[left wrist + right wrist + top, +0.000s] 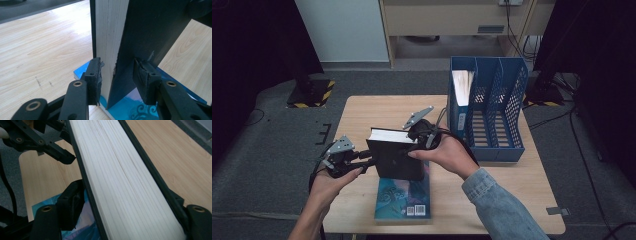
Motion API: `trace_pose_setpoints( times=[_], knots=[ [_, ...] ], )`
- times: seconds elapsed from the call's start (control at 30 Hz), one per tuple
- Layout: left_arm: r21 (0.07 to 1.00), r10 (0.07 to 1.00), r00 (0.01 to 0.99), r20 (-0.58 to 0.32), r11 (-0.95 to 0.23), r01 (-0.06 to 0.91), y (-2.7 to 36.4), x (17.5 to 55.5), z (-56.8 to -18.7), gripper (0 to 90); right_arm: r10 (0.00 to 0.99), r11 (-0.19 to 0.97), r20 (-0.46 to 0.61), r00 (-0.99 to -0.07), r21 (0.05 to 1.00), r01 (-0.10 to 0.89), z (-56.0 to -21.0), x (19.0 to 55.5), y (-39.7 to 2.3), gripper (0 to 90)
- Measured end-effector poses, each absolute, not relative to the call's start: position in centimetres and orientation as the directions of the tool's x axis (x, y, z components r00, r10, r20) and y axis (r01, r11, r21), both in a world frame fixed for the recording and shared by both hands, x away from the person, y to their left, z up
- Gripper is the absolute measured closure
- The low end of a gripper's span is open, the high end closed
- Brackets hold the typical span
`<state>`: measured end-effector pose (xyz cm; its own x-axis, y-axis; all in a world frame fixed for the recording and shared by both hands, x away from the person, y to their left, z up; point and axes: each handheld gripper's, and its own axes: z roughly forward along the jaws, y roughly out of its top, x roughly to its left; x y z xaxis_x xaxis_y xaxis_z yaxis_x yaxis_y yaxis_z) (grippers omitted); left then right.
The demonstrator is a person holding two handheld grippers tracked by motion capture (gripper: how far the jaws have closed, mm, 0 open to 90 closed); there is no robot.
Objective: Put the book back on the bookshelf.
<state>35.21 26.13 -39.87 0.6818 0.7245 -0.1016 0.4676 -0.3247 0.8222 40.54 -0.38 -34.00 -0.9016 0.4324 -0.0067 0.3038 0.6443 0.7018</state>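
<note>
A thick black hardcover book [394, 160] stands upright on its edge over a teal paperback [404, 197] that lies flat near the table's front edge. My right gripper [414, 145] is at the black book's upper right, shut across its thickness; in the right gripper view [127, 202] the pads press both covers around the white page block [120, 175]. My left gripper [369, 160] is at the book's lower left corner. In the left gripper view [116, 72] its jaws straddle that corner, open, with the black cover [150, 30] flared off the pages and the teal paperback [130, 107] below.
A blue three-slot file holder [497, 107] stands at the table's right rear, with white papers [462, 85] in its left slot. Bare wooden tabletop [362, 115] lies to the left and behind the books. The person's forearms come in from the bottom edge.
</note>
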Motion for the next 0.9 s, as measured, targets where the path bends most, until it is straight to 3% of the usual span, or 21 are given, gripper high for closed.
trace_pose_setpoints(
  times=[0.33, 0.63, 0.9],
  knots=[
    [0.823, 0.754, 0.648, -0.104, -0.301, 0.482, 26.3, 36.6, -39.9, 55.8, 0.422, 0.668, -0.018, -0.907, 0.683, 0.297, -33.7, 39.5, 0.0, 37.0],
    [0.825, 0.749, 0.654, -0.111, -0.297, 0.481, 26.2, 36.5, -40.1, 53.4, 0.412, 0.676, -0.018, -0.911, 0.676, 0.292, -33.2, 39.8, 1.4, 34.1],
    [0.827, 0.749, 0.653, -0.108, -0.298, 0.478, 26.3, 36.3, -40.3, 51.1, 0.417, 0.705, -0.04, -0.908, 0.645, 0.295, -33.4, 40.2, 2.0, 41.0]
  ],
)
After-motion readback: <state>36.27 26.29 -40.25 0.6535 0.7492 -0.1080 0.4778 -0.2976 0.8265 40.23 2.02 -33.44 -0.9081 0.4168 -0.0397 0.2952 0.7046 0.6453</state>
